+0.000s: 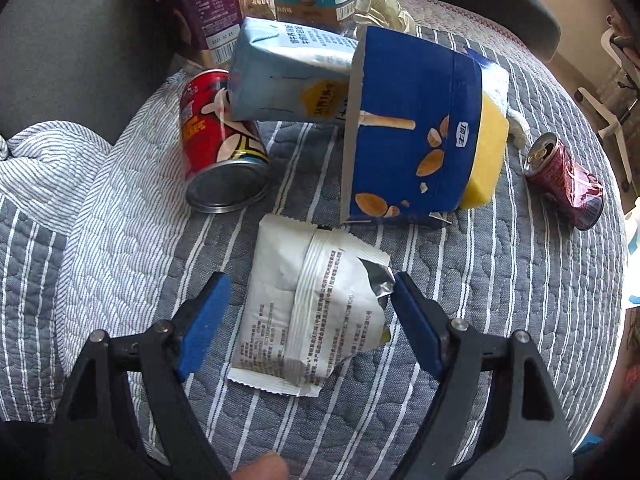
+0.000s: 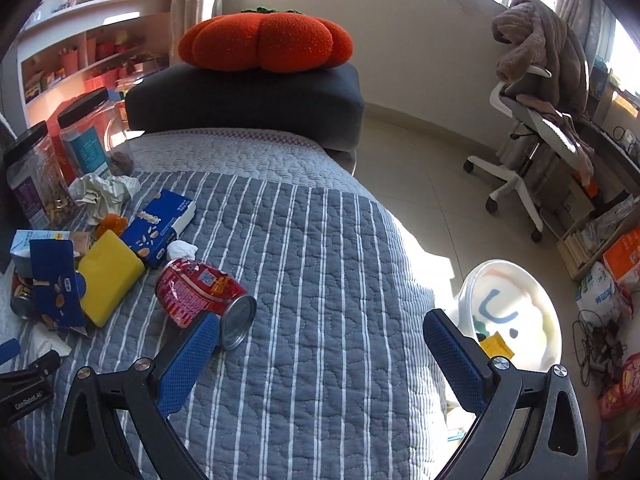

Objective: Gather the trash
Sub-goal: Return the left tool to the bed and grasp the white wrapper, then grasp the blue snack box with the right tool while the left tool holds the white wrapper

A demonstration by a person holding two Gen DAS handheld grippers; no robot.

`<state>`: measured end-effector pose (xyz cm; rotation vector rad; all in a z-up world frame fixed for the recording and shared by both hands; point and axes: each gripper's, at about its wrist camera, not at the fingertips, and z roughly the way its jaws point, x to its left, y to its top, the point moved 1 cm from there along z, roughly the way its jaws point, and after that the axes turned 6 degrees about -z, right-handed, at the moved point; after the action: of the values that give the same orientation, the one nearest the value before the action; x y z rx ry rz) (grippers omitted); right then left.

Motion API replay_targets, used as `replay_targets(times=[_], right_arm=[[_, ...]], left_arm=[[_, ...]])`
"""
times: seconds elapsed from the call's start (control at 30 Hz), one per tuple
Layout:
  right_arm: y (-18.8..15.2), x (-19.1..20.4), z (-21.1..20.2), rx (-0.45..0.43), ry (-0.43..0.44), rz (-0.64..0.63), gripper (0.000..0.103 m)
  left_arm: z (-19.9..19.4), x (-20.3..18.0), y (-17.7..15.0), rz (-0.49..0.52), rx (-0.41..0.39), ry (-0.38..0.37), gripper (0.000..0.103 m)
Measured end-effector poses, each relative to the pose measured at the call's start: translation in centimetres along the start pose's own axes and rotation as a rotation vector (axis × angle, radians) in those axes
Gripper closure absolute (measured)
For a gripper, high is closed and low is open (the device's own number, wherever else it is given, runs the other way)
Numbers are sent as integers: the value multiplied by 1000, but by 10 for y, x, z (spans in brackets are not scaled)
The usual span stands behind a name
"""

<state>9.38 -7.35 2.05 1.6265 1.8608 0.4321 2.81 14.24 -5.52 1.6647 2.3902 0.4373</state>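
My left gripper (image 1: 310,286) is open, its jaws on either side of a white snack wrapper (image 1: 312,312) lying flat on the striped quilt (image 1: 500,280). Beyond it lie a blue snack box (image 1: 404,132), a yellow sponge (image 1: 486,152), a red chip tube (image 1: 218,140), a pale drink carton (image 1: 288,80) and a crushed red can (image 1: 566,182). My right gripper (image 2: 320,326) is open and empty above the quilt (image 2: 320,260), its left finger beside the crushed red can (image 2: 204,292). A white bin (image 2: 516,312) stands on the floor to the right.
Two clear jars (image 2: 60,164) and crumpled paper (image 2: 104,192) sit at the quilt's far left. A dark cushion (image 2: 248,104) carries an orange pumpkin pillow (image 2: 264,42). An office chair (image 2: 536,120) and cluttered floor items are on the right.
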Motion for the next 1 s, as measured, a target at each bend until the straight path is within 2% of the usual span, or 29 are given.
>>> replay_targets(times=[0.13,0.23,0.3,0.33,0.4,0.43,0.5,0.7,0.87,1.0], right_arm=[[2,14,8,17,35,-12,0],[4,20,15,36,72,-6,0],[6,21,20,47,96,2,0],[7,22,22,53,111,5,0],[8,23,27,65,133,7,0],[8,24,29,68,141,6,0],[9,26,33,70,147,-3,0],[15,37,34,43,207,-45,0],[23,58,23,-11,362,-62,0],[33,87,16,-58,486,-100,0]], left_arm=[[12,6,-3,-23,58,-35,22],[14,8,-4,-22,67,-53,30],[9,8,-5,-15,57,-69,46],[8,8,-5,-12,55,-74,49],[7,12,-4,-13,47,-78,63],[6,18,-4,-17,47,-89,67],[3,21,-3,-23,43,-100,95],[-17,36,-4,-23,10,-168,95],[-55,49,-8,-18,-72,-235,95],[-81,63,-3,-27,-160,-234,95]])
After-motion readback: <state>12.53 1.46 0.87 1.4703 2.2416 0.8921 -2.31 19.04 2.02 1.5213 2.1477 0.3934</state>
